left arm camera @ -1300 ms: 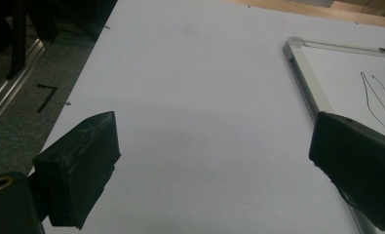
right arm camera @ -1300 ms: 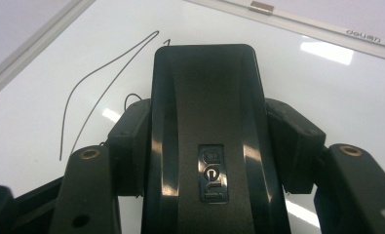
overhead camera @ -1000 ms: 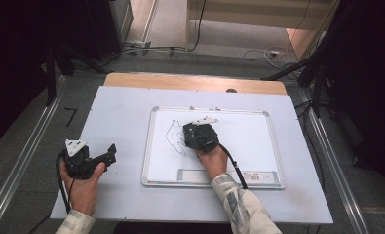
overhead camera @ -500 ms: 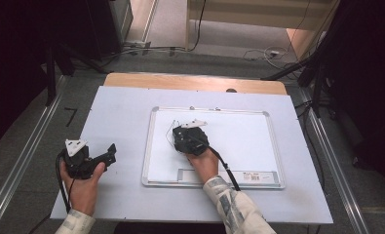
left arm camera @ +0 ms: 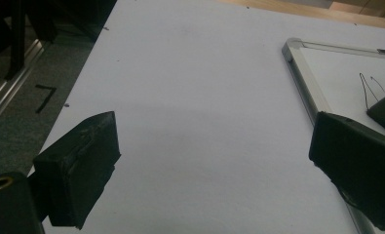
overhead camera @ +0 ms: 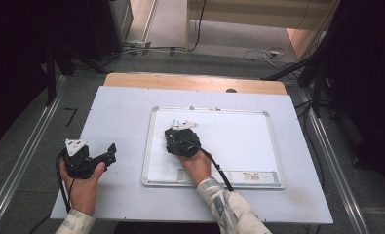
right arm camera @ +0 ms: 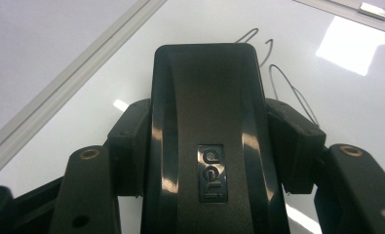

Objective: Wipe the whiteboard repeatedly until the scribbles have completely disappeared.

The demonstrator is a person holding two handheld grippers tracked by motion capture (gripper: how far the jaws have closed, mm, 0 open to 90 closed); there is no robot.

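Note:
A white-surfaced whiteboard (overhead camera: 239, 141) with a metal frame lies flat on the pale table (overhead camera: 117, 112). My right gripper (overhead camera: 176, 135) sits over the board's left part, shut on a black eraser (right arm camera: 204, 87) whose pad rests on the board. Thin black pen lines (right arm camera: 287, 92) curl just beyond the eraser's far end, and those lines (left arm camera: 368, 87) also show in the left gripper view. My left gripper (overhead camera: 107, 155) rests on the table left of the board. Its jaws stand wide apart around bare table (left arm camera: 217, 165).
A wooden strip (overhead camera: 195, 80) runs along the table's far edge. Metal rails (overhead camera: 29, 146) flank the table on the floor. A cable (overhead camera: 219, 170) trails from the right gripper over the board's near edge, beside a printed label (overhead camera: 258, 176).
My right gripper has slid left across the whiteboard with the eraser, covering the pen lines that showed beside it before. The left hand has stayed put.

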